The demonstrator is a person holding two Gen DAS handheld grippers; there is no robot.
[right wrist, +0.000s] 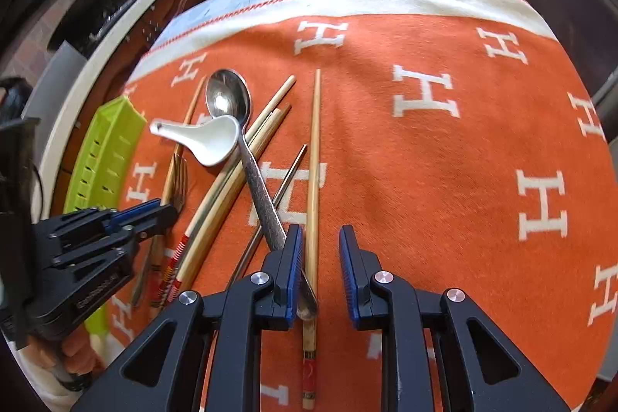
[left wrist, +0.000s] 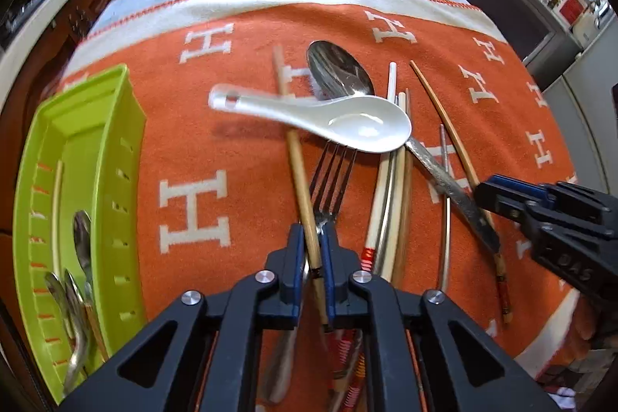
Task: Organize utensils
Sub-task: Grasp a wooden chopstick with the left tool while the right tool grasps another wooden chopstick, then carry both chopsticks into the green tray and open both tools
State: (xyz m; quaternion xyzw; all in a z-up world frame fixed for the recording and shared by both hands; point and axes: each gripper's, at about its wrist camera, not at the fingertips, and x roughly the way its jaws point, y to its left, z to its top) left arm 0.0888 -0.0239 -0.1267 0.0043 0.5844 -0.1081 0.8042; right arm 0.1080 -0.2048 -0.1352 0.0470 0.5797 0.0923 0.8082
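A pile of utensils lies on the orange cloth [left wrist: 239, 180]: a white ceramic spoon [left wrist: 347, 122], a large metal spoon [left wrist: 340, 72], a fork [left wrist: 328, 180] and several chopsticks. My left gripper [left wrist: 311, 238] is shut on a bamboo chopstick [left wrist: 297, 157], right beside the fork's neck. My right gripper [right wrist: 320, 242] is open, with a bamboo chopstick [right wrist: 313, 180] and the metal spoon's handle [right wrist: 266, 207] between and beside its left finger. The white spoon [right wrist: 208, 138] rests across the pile.
A lime green utensil tray [left wrist: 96, 149] stands at the left, holding metal spoons [left wrist: 81, 238] and a chopstick. The tray also shows in the right wrist view [right wrist: 104, 149]. Dark cabinets and a counter lie beyond the table's far edge.
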